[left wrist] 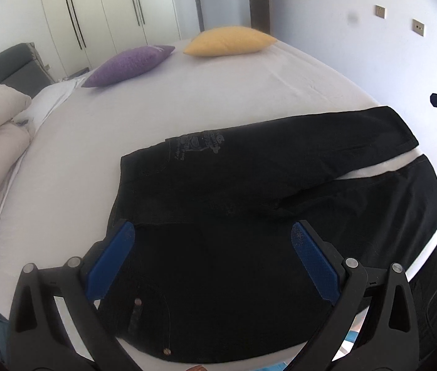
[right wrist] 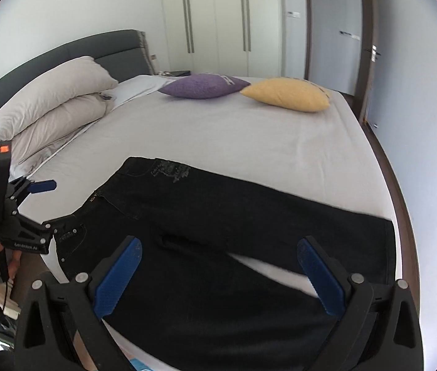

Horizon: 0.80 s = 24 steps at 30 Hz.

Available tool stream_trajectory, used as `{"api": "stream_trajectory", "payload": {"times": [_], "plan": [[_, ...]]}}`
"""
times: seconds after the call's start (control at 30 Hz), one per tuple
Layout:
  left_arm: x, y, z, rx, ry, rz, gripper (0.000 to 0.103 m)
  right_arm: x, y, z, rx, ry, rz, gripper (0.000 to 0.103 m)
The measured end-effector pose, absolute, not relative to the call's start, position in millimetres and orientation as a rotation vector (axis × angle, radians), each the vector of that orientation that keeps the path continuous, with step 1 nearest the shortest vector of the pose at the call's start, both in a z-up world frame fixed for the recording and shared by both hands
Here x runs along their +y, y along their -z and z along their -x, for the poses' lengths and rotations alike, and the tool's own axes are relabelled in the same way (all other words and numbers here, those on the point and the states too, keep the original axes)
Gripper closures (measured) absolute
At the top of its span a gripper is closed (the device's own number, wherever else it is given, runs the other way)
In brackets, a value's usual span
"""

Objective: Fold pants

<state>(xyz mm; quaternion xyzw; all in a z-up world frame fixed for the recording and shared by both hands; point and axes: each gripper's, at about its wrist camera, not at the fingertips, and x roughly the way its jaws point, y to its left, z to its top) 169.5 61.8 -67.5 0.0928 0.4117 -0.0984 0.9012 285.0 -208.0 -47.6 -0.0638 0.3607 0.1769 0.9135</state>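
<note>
Pants (left wrist: 249, 191) lie flat on bed (left wrist: 187, 99), both tongs (left wrist: 212, 241) agape.

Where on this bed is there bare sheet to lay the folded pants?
The widest bare sheet lies between the black pants and the purple cushion and yellow cushion. A thin strip shows between the pant legs. The headboard side is crowded by stacked pillows; the near edge is covered by the pants.
</note>
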Motion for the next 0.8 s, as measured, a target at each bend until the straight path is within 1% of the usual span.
{"api": "stream_trajectory", "payload": {"times": [0.03,0.13,0.17,0.23,0.33,0.47,0.73,0.8], "plan": [[66,67,-186,0.836,0.223,-0.201,0.000,-207,51,-302,0.749,-0.405,0.156,0.001],[72,72,-247,0.825,0.277,-0.291,0.000,-204,66,-352,0.788,-0.518,0.244,0.007],[72,74,-268,0.832,0.310,-0.316,0.000,-203,73,-369,0.805,-0.549,0.274,0.011],[71,78,-311,0.844,0.371,-0.353,0.000,-203,90,-401,0.849,-0.589,0.315,0.016],[71,90,-369,0.864,0.445,-0.407,0.000,-208,113,-446,0.913,-0.655,0.303,0.028],[78,121,-434,0.937,0.508,-0.438,0.000,-220,139,-494,0.954,-0.697,0.246,0.028],[86,186,-493,1.057,0.586,-0.472,0.001,-196,196,-553,1.058,-0.817,0.345,0.028],[87,197,-504,1.077,0.625,-0.470,0.002,-191,209,-559,1.083,-0.838,0.365,0.031]]}}
